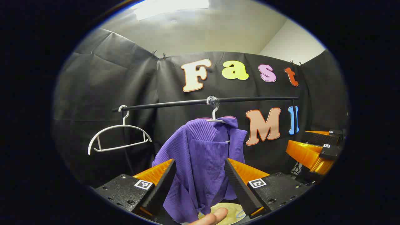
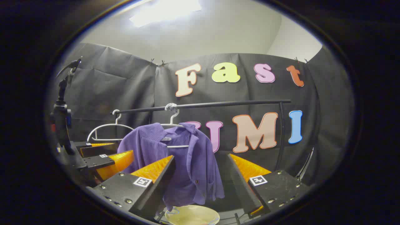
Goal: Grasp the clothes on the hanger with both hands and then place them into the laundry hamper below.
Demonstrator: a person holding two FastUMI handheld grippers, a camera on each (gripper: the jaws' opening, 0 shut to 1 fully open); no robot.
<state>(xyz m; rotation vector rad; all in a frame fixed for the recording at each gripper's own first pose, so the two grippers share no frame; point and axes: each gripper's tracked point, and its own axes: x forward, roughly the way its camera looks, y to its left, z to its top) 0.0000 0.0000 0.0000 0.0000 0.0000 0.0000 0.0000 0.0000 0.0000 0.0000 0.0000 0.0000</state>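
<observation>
On the rail: purple shirt (image 1: 200, 156) hanging | both claws gaping (apart)

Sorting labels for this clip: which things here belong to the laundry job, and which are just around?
Job: purple shirt on its white hanger; left gripper, right gripper, both open.

Just around: empty white hanger, black rail, stand.
</observation>
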